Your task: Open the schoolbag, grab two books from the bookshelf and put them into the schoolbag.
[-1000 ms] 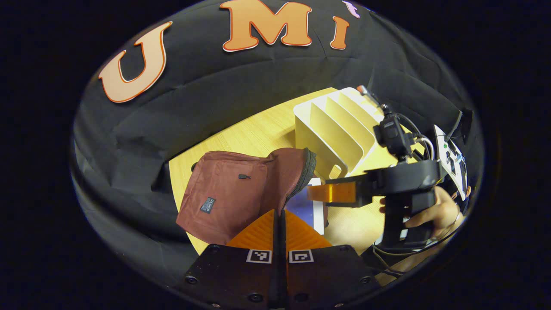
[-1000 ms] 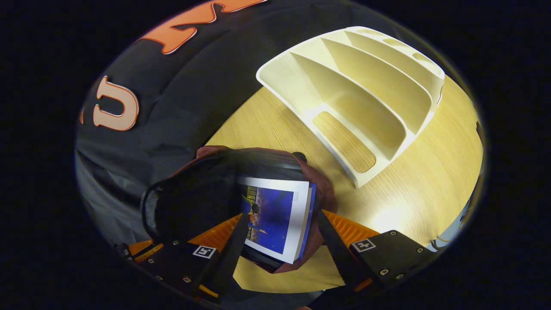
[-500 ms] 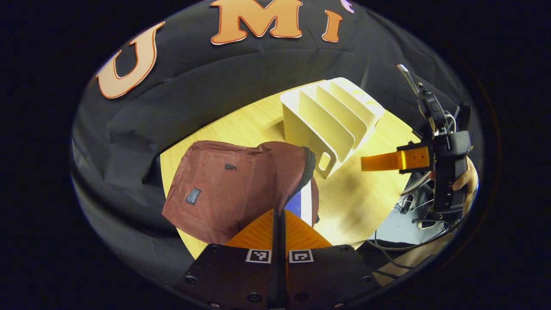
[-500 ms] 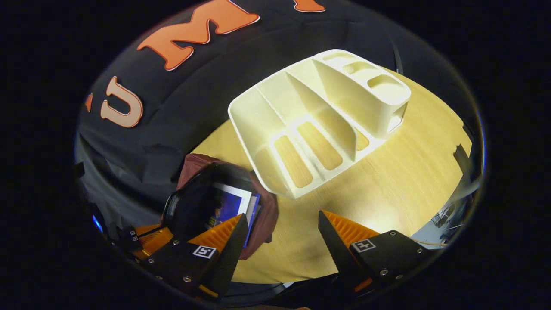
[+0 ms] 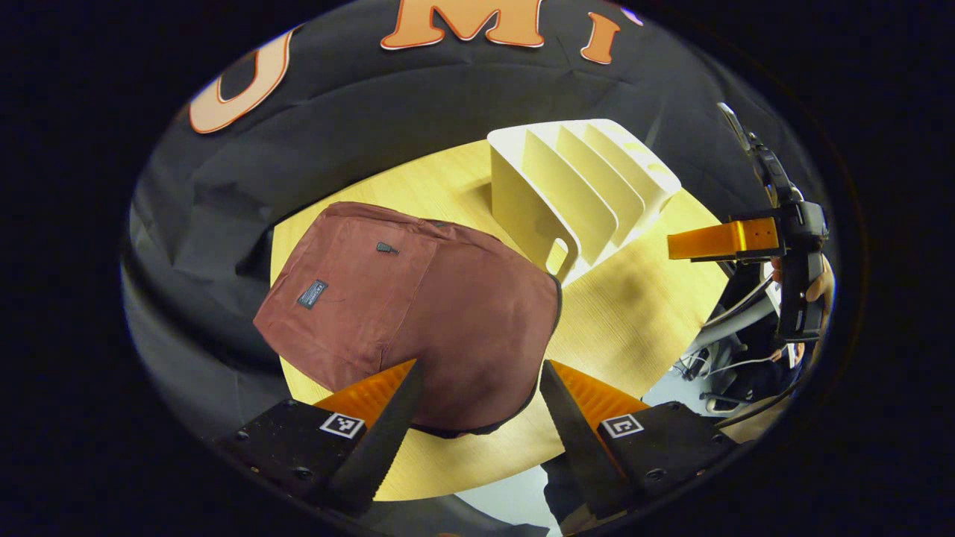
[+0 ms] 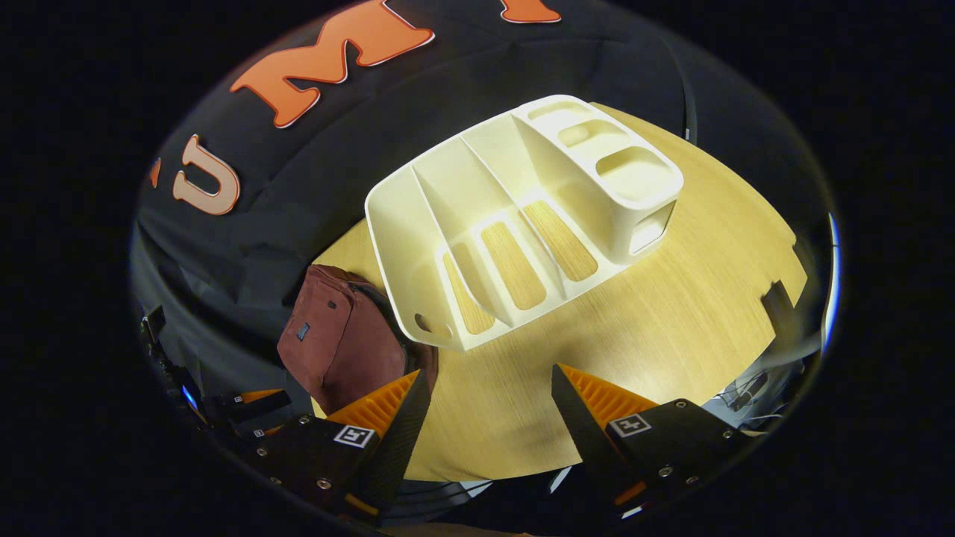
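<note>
risk check: bag flap down, shelf slots bare

left gripper (image 5: 477, 418): jaws apart, holding nothing, hanging just above the near edge of the schoolbag (image 5: 418, 306). right gripper (image 6: 485, 418): jaws apart too, holding nothing, over bare tabletop (image 6: 671, 321) in front of the bookshelf (image 6: 515, 216). in the left gripper view the right gripper (image 5: 720, 240) sits well off to the side, beyond the tabletop edge.

schoolbag lies flat on the tabletop, its maroon front panel draped over the mouth; the dark zip edge runs along the side nearest the bookshelf. contents hidden by the panel. every bookshelf slot that can be seen is bare, wood grain showing through the floor cut-outs. judgement: the books look to be already inside, task at or near its end.

what could go wrong:
- bag rests close to the near tabletop edge; a knock from the left gripper could slide it off.
- mouth looks covered but unzipped; lifting or tilting the bag could let the contents slip out on the shelf side.
- bookshelf is light-looking plastic and just beside the bag; a sweep of either gripper could shove it.
- cannot confirm the book count from here.
</note>
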A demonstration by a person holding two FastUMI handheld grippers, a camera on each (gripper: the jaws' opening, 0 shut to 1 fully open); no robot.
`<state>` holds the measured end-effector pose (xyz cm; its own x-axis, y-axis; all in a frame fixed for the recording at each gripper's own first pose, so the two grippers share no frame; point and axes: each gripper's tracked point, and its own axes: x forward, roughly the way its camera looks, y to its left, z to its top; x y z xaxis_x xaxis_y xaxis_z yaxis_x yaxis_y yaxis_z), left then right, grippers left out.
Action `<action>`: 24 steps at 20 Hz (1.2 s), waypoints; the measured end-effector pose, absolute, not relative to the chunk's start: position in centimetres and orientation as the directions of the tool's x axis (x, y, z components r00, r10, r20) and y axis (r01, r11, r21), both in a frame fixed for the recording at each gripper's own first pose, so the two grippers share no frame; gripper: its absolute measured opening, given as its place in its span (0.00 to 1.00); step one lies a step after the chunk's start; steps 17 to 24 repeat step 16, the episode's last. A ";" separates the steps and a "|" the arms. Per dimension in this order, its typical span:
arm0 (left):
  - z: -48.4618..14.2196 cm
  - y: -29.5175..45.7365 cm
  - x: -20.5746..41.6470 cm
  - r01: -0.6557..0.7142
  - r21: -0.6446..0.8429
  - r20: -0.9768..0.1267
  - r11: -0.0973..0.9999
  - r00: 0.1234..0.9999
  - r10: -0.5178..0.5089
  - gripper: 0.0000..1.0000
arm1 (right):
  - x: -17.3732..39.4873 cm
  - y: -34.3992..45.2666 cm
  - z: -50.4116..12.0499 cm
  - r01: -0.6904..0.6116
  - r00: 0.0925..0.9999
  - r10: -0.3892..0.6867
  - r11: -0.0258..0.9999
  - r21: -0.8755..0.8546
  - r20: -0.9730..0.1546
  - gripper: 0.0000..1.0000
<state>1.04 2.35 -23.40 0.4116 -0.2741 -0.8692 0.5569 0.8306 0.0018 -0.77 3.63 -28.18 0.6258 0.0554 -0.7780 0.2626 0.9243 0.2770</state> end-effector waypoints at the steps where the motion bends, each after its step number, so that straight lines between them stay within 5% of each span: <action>1: -23.1 1.4 1.1 0.534 -0.003 -0.857 0.845 0.434 -0.277 1.00 | -0.7 3.2 -27.9 0.244 0.628 0.066 0.930 0.276 -0.775 0.98; 6: -18.8 -4.5 3.0 0.405 -0.051 -0.734 0.913 0.604 -0.309 0.99 | 1.3 -0.4 -22.8 0.130 0.735 0.074 0.960 0.248 -0.674 0.98; 14: -6.9 -10.2 6.2 0.263 -0.106 -0.373 0.959 0.883 -0.283 0.99 | 2.3 -7.2 -6.9 0.025 0.973 -0.004 0.996 0.087 -0.230 0.97; 16: -4.6 -11.0 6.1 0.243 -0.092 -0.301 0.966 0.918 -0.259 0.99 | 1.7 -8.3 -4.0 0.024 0.991 -0.014 0.997 0.075 -0.134 0.97; 24: -4.6 -11.0 6.1 0.243 -0.092 -0.301 0.966 0.918 -0.259 0.99 | 1.7 -8.3 -4.0 0.024 0.991 -0.014 0.997 0.075 -0.134 0.97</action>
